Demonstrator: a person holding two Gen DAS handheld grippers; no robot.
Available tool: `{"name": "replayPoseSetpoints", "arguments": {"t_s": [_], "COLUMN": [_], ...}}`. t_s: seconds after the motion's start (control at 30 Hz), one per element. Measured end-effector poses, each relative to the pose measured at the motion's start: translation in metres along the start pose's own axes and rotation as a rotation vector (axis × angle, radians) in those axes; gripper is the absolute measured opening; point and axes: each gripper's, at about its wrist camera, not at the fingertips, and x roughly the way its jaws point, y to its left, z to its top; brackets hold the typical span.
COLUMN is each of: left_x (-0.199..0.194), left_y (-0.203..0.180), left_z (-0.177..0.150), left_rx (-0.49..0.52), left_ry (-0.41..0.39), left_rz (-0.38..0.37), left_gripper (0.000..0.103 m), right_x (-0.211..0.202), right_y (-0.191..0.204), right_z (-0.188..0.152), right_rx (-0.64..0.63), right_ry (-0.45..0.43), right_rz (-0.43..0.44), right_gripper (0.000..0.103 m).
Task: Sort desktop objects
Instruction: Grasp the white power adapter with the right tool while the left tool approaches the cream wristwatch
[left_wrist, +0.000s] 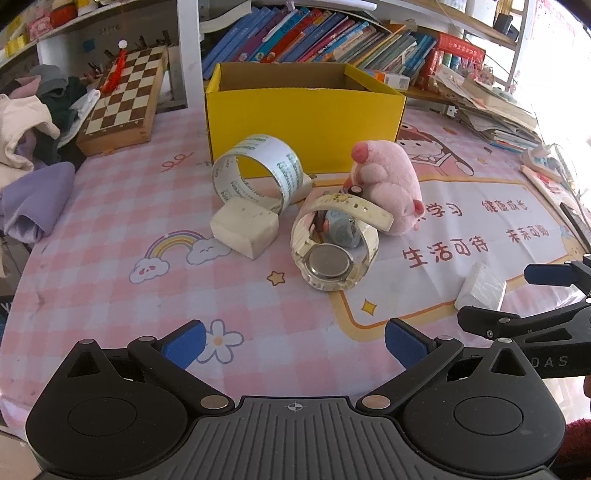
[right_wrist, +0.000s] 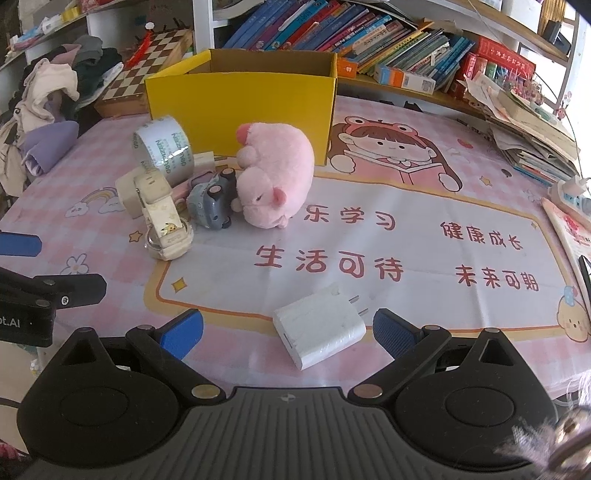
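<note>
My left gripper is open above the tablecloth, nothing between its fingers. Ahead of it lies a cream wristwatch, with a grey toy car behind it. A pink plush pig, a tape roll and a cream block cluster in front of the yellow box. My right gripper is open around a white charger plug, which lies flat on the table nearer the right finger. In the right wrist view the pig, the watch and the box stand further back.
A chessboard and a pile of clothes sit at the back left. Books line the shelf behind the box. Stacked papers and a power strip fill the right edge. The printed mat is bare at centre right.
</note>
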Motion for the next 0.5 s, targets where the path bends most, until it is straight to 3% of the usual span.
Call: {"name": "replayPoseSetpoints", "arguments": {"t_s": [0.23,0.5], "left_x": [0.008,0.021], "left_y": [-0.003,-0.009], "left_z": [0.007,0.016], "left_rx": [0.014,0.019], "left_ry": [0.000,0.006], "left_rz": [0.000,-0.010], "left_gripper": [0.103,0.103], "right_x": [0.012,0.031], "right_y": [-0.002,-0.013], "right_z": [0.009,0.011], "right_rx": [-0.012,-0.010], "right_ry": [0.020,0.101], "right_rz": [0.008,-0.004], "right_gripper": [0.097,0.094]}}
